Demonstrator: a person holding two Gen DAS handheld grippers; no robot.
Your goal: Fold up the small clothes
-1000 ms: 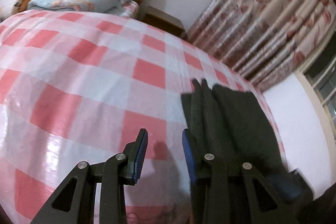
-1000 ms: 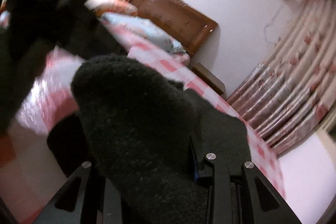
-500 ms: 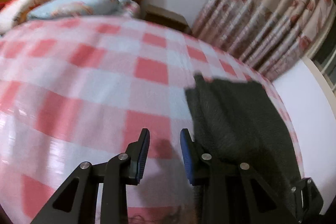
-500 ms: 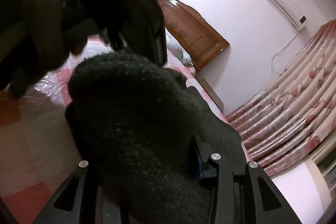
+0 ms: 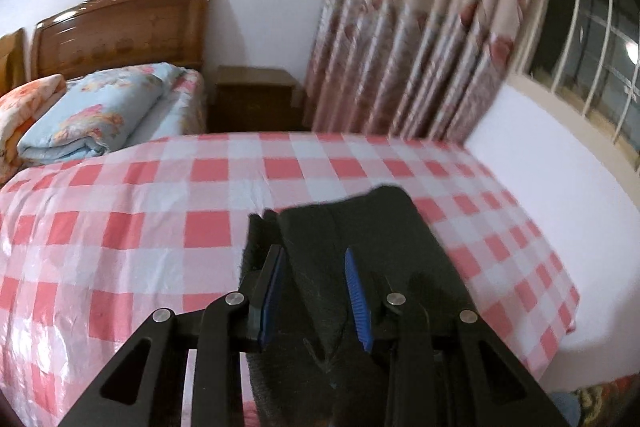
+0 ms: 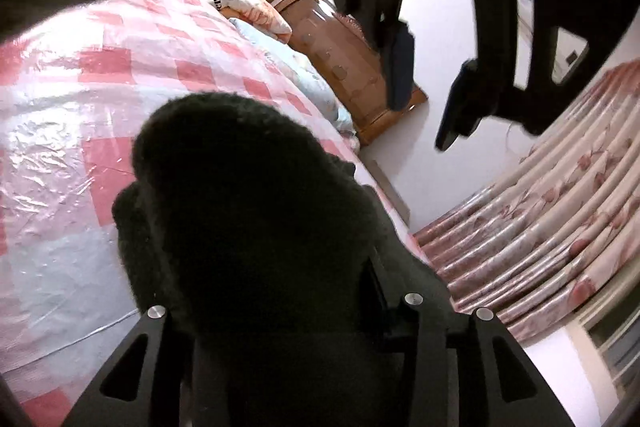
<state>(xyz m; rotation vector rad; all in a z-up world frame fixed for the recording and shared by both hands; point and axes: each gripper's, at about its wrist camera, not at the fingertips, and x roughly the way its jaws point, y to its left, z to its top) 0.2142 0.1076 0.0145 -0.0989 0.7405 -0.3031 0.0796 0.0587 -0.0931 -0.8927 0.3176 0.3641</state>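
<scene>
Item one: my left tool (image 5: 314,291), black fingers with blue ribbed pads (image 5: 357,301), stands part-way apart above the folded black fleece garment (image 5: 360,227). The pads look clear of the cloth and clamp on nothing.

Item two: the garment itself, dark and fuzzy, lies on the bed with the pink-and-white checked plastic-covered sheet (image 5: 160,227), towards the bed's curtain-side edge and its near end.

Item three: my right tool (image 6: 272,291). Its jaws are opening and stand wide. A thick hump of the same black cloth (image 6: 248,195) bulges up between them and hides the fingertips, so I cannot tell whether the pads touch it.

Item four: in the right wrist view the left tool (image 6: 432,87) hangs above, dark against the white wall.

Item five, surroundings: folded pale-blue floral quilt (image 5: 92,115) at the bed's head end, brown wooden headboard (image 5: 120,27), dark wooden bedside cabinet (image 5: 252,99), pink floral pleated curtain (image 5: 420,47).
</scene>
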